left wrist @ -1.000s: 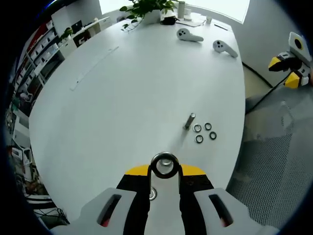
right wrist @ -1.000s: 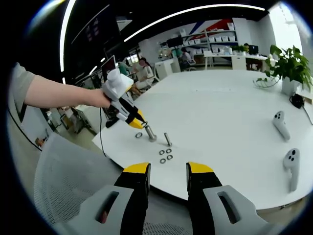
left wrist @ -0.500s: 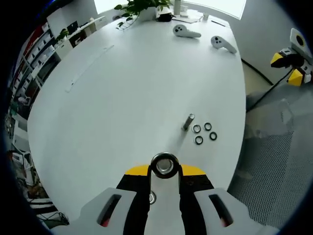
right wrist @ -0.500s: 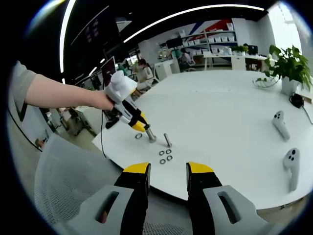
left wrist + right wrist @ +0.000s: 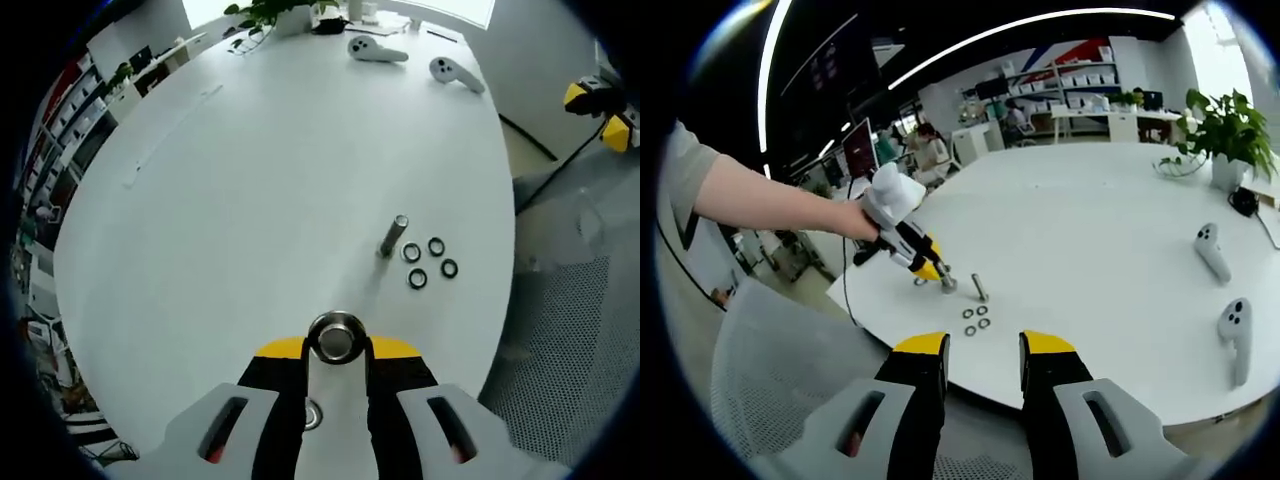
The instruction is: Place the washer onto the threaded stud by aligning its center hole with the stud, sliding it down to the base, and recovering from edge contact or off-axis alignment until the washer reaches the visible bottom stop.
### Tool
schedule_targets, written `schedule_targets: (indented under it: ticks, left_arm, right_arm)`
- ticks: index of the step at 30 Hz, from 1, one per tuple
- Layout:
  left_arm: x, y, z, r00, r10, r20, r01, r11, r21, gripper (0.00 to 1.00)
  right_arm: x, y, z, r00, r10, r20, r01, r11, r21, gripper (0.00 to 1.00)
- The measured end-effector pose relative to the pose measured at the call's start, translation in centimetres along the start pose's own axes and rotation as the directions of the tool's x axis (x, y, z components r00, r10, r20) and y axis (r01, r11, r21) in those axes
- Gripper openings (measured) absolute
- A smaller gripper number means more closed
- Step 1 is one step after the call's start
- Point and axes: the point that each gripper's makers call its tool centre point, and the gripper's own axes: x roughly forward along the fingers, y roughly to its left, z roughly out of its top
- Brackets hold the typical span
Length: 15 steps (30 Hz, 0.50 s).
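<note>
A white oval tabletop (image 5: 250, 200) in an open office is seen, with shelves and a potted plant (image 5: 1230, 135) at its far side. A threaded stud (image 5: 392, 236) is stood upright on the tabletop, and three loose washers (image 5: 430, 260) are laid just beside it. Near them, toward the tabletop edge, the left claw (image 5: 336, 345) is clenched on a round metal part, seemingly a second stud with a washer (image 5: 336, 338) at its top; which exactly cannot be told. Another small ring (image 5: 312, 412) is seen below, between the jaws. The right claw (image 5: 980, 352) is held released, away from the stud. The alignment step appears to be in hand. Next, the hole should be centred and the washer slid down to the base.
</note>
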Motion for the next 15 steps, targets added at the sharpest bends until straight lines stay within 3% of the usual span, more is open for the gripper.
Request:
schedule_targets:
  ticks: [8,15]
  left_arm:
    - [1.1,-0.1,-0.5,1.000,0.022,0.013,-0.022,0.999,0.045,0.19]
    - [2.0,-0.1,-0.8,0.999,0.022,0.024,-0.023,0.999,0.028,0.20]
  right_arm:
    - [0.1,0.0,-0.2,1.000,-0.003,-0.011,0.003,1.000,0.002,0.30]
    - [0.1,0.0,-0.3,1.000,-0.003,-0.016,0.003,1.000,0.004,0.30]
